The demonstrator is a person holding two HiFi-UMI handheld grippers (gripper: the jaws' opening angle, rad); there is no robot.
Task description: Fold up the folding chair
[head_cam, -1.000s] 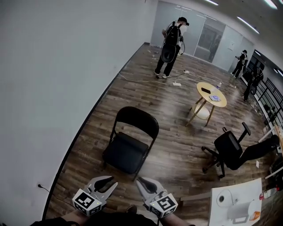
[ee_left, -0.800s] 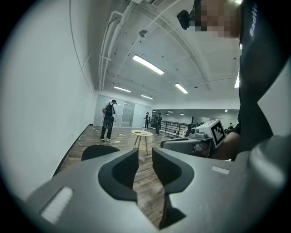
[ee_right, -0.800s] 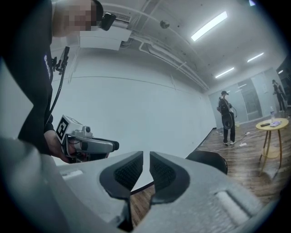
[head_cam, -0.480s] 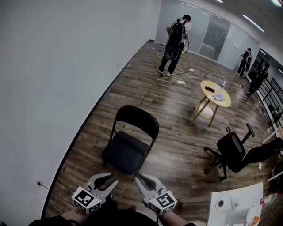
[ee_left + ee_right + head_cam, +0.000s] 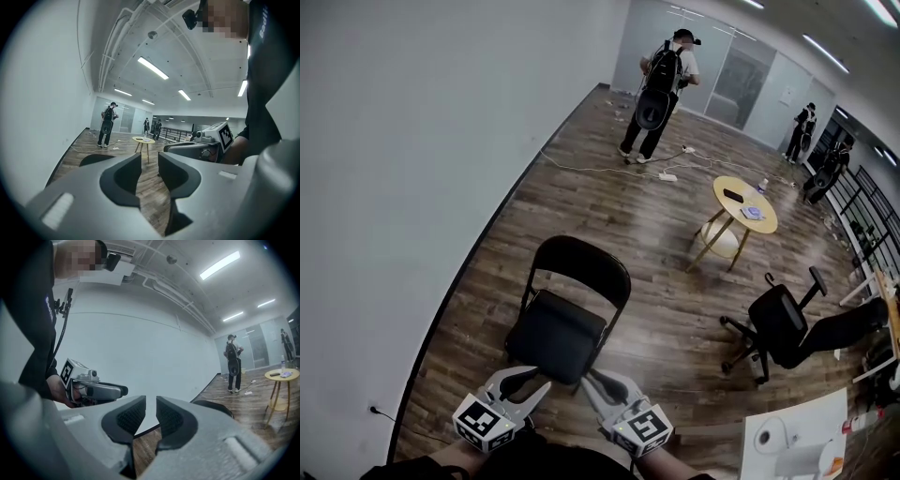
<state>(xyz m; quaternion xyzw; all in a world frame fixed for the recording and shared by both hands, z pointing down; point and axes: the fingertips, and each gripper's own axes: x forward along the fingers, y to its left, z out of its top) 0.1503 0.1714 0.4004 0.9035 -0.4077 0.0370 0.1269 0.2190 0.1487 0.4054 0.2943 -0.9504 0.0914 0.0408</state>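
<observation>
The black folding chair (image 5: 567, 314) stands unfolded on the wood floor, its seat's front edge toward me. My left gripper (image 5: 532, 384) and right gripper (image 5: 598, 384) hover side by side just short of the seat's front edge, touching nothing. In the left gripper view the left gripper (image 5: 149, 161) shows a narrow gap with nothing in it, and the chair's back (image 5: 93, 160) lies ahead. The right gripper (image 5: 151, 404) has its jaws opening, a slim empty gap between the pads, with the chair's back (image 5: 216, 408) to its right.
A white wall runs along the left. A round yellow table (image 5: 746, 204) and a tipped office chair (image 5: 778, 323) stand to the right. A person with a backpack (image 5: 658, 89) stands far back beside a floor cable (image 5: 581, 167). A white table (image 5: 811, 412) holds a paper roll.
Both grippers have come forward and now sit close to the chair's seat front edge. The right gripper's jaws have parted slightly.
</observation>
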